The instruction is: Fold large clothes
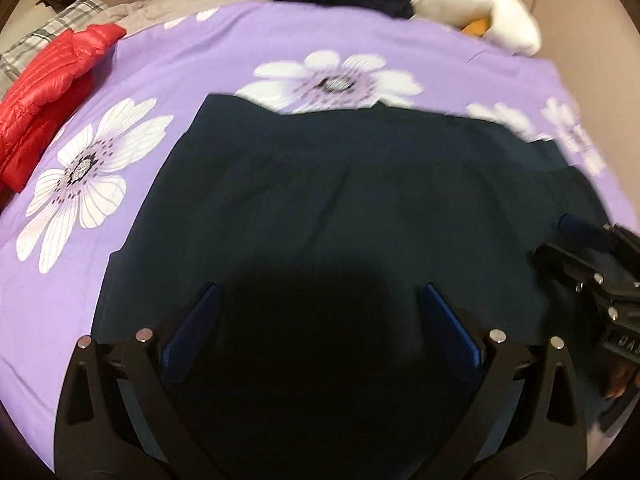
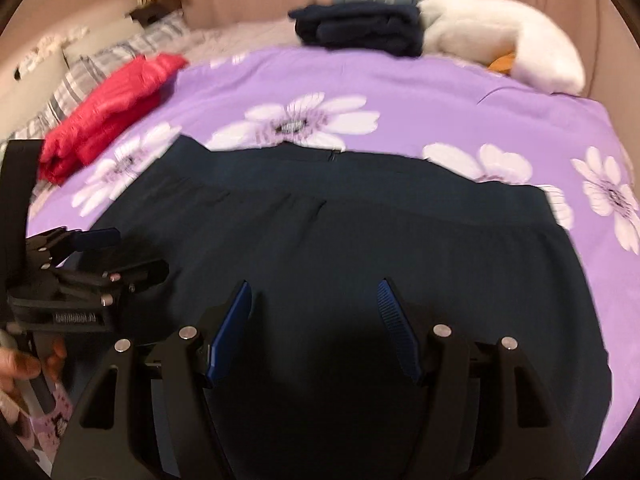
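Across the near half of the bed, the dark garment point(image 2: 360, 248) lies spread flat on the purple floral sheet point(image 1: 224, 60), its far edge running roughly parallel to the bed's far side and its near part falling under both tools. Your left gripper point(image 1: 320, 312) hangs over the garment's near-left part with its blue pads point(image 1: 192, 332) set wide apart and nothing between them. Your right gripper point(image 2: 316, 312) hangs over the near-right part, likewise spread and gripping nothing.

Judging from this, you are about to take hold for a fold. Lower each tool to a near corner or hem, pinch only the top layers you mean to carry, and lift both sides evenly so the cloth does not skew. Bring the near edge toward the far edge and line them up before letting go.

Bare sheet lies beyond the garment's far edge, which gives you room to lay the fold. Keep clear of the red puffer jacket point(image 1: 48, 96) at the bed's left edge, and of the folded dark stack point(image 2: 360, 28) and white plush toy point(image 2: 500, 36) along the far edge.
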A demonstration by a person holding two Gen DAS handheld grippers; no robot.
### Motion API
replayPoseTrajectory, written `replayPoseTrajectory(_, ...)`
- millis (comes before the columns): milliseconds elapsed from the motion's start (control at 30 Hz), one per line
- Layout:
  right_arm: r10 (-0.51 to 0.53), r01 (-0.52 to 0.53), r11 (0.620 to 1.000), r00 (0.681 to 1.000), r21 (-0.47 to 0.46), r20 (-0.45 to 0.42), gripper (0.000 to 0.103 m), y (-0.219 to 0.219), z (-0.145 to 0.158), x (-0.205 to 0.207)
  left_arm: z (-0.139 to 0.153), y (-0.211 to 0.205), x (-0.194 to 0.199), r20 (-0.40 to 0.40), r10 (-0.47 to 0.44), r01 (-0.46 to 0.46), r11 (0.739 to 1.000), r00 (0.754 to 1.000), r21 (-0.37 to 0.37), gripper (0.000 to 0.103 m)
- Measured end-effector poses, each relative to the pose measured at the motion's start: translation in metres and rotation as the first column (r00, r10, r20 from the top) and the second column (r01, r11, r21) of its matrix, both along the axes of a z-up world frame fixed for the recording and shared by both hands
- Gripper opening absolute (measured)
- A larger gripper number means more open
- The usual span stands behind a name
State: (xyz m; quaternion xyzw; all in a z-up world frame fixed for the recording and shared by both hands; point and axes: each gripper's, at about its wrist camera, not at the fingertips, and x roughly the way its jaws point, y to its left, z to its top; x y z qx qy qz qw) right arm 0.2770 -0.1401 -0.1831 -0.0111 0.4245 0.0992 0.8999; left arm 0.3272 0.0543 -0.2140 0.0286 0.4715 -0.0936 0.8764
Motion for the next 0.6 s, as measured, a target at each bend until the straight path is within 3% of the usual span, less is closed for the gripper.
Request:
replayPoseTrajectory(100,-0.060,0.058,0.998,0.994,-0.025,-0.089,0.066,-0.014,-0.013,0.016,-0.008,0.008,0.004,0.000,0.008,-0.008,0.999,1.000,0.039,0.101)
replayPoseTrajectory(333,-0.238,0.246,0.968,0.964,0.058,-0.121,0.063,-0.097,-0.014,0.014,-0.008,0.026,0.001,0.029,0.021,-0.023,0.998,0.999,0.061,0.101)
replayPoseTrajectory(367,-0.243,0.252,0.966,0.963,0.066,-0.119,0.063,-0.102,-0.012,0.011,-0.007,0.027,0.000,0.032,0.024,-0.026,0.998,0.999,0.065,0.101)
replayPoseTrajectory(500,-0.342,0.339,0.938,0.939,-0.070,-0.039,0.064,-0.112,0.004,-0.004,-0.001,0.031,-0.011,0.042,0.048,-0.051,0.997,0.998,0.063,0.101)
replayPoseTrajectory(600,-0.318,0.317,0.947,0.948,-0.047,-0.017,0.065,-0.112,0.012,-0.023,0.006,0.031,-0.025,0.055,0.039,-0.041,0.999,0.998,0.032,0.101)
